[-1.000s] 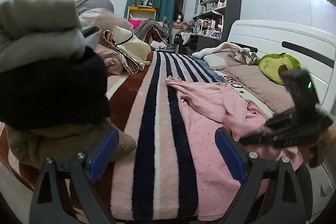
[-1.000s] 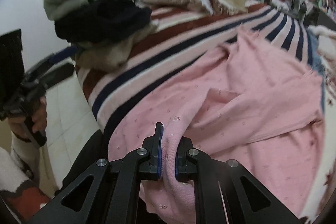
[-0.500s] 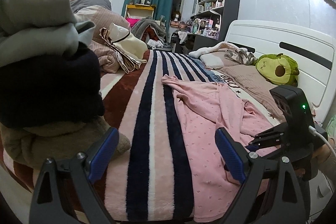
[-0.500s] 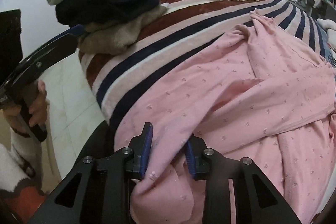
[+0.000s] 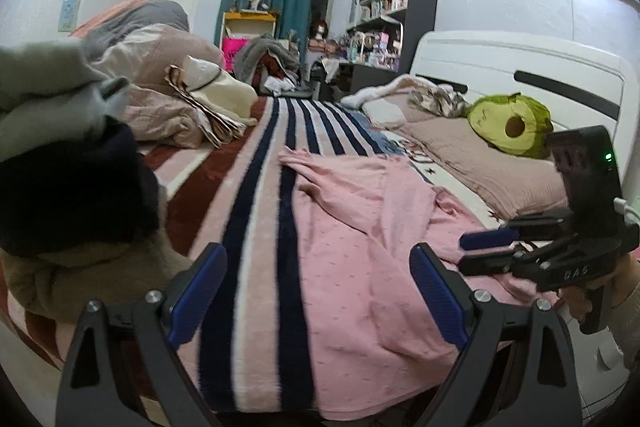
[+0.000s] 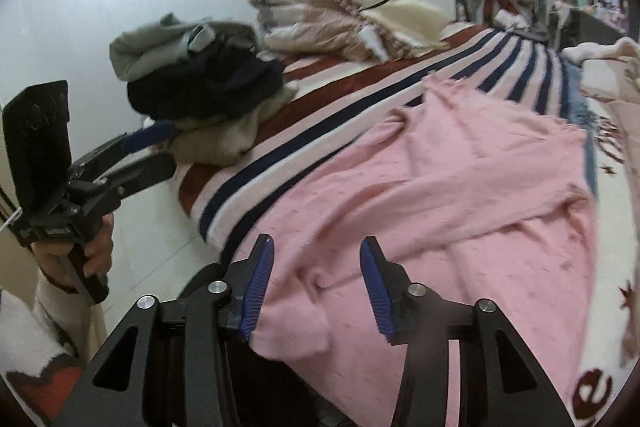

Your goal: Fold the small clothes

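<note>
A pink dotted garment (image 5: 360,227) lies spread and wrinkled on the striped blanket (image 5: 256,187); it also shows in the right wrist view (image 6: 460,187). My left gripper (image 5: 316,287) is open and empty above the blanket's front edge, left of the garment's hem. My right gripper (image 6: 316,283) is open just over the garment's near edge, with the fabric lying loose between the jaws. The right gripper shows in the left wrist view (image 5: 486,251) at the garment's right side, and the left gripper shows in the right wrist view (image 6: 148,155).
A stack of grey, black and beige clothes (image 5: 60,167) sits at the bed's front left corner. Rumpled bedding (image 5: 176,95) lies beyond it. A pillow (image 5: 480,155) and avocado plush (image 5: 512,125) lie by the white headboard (image 5: 520,67). White floor tiles (image 6: 160,227) border the bed.
My right gripper was shut on the pink garment's edge, then opened and let it go; the fabric now lies flat. My left gripper stayed open and drew back slightly.
</note>
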{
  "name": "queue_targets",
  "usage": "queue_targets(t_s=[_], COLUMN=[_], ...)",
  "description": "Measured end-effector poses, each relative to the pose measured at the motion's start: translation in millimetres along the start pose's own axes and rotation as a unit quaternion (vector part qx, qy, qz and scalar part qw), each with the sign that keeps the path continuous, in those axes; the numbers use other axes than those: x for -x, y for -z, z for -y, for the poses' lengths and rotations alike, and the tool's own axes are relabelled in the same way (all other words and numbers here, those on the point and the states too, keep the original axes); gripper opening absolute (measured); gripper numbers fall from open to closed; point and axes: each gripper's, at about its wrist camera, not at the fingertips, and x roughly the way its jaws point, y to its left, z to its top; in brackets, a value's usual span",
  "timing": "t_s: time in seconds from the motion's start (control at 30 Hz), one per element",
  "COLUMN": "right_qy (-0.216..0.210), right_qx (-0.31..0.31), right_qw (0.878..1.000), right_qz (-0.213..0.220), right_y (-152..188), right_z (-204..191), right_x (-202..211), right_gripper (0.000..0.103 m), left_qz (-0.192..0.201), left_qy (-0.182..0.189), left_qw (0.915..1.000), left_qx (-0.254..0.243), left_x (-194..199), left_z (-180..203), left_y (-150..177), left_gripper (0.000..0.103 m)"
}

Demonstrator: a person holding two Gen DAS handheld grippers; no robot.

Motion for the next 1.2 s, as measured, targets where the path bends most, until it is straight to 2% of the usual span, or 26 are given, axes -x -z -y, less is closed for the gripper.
queue_targets(t_s=[0.23, 0.47, 0.57, 0.6, 0.63, 0.67, 0.7, 0.8, 0.93, 1.07, 1.2], right_qy=[0.033, 0.062, 0.065, 0.065, 0.064, 0.063, 0.061, 0.058, 0.055, 0.059, 0.060], right_qx=[-0.042, -0.101, -0.117, -0.120, -0.123, -0.126, -0.127, -0.127, -0.125, -0.123, -0.129], right_qw=[0.998, 0.993, 0.991, 0.990, 0.990, 0.990, 0.990, 0.990, 0.990, 0.990, 0.989], right_qz=[0.026, 0.024, 0.026, 0.027, 0.028, 0.029, 0.029, 0.031, 0.035, 0.033, 0.028], right_y=[35.0, 72.5, 80.9, 82.4, 84.4, 84.6, 85.3, 84.7, 82.7, 78.9, 77.9], right_z=[38.9, 88.3, 100.3, 102.6, 104.8, 106.1, 107.4, 107.9, 104.4, 101.5, 100.7], right_x=[39.0, 57.5, 61.5, 61.6, 61.5, 61.1, 60.4, 58.4, 58.7, 58.4, 57.7], right_gripper=[0.041, 0.041, 0.042, 0.042, 0.042, 0.042, 0.042, 0.042, 0.042, 0.042, 0.042], left_qz=[-0.044, -0.096, -0.119, -0.124, -0.130, -0.136, -0.146, -0.163, -0.157, -0.144, -0.148], left_qy=[0.016, 0.040, 0.044, 0.043, 0.040, 0.037, 0.036, 0.028, 0.019, -0.005, -0.024], left_qw=[0.9989, 0.9945, 0.9919, 0.9913, 0.9906, 0.9899, 0.9884, 0.9860, 0.9874, 0.9896, 0.9886], left_qx=[-0.005, -0.006, -0.008, -0.010, -0.014, -0.016, -0.018, -0.019, -0.010, -0.003, 0.009], left_x=[-29.2, -68.9, -81.7, -84.7, -87.6, -90.0, -93.4, -96.8, -87.3, -77.3, -75.9], left_z=[34.2, 62.1, 69.8, 72.1, 73.2, 73.8, 73.9, 68.0, 51.2, 29.5, 6.1], left_y=[6.6, 18.7, 25.0, 26.7, 28.4, 29.8, 31.6, 36.2, 35.0, 31.2, 35.6], left_gripper=[0.091, 0.088, 0.079, 0.072, 0.058, 0.048, 0.029, 0.013, 0.004, 0.003, 0.003])
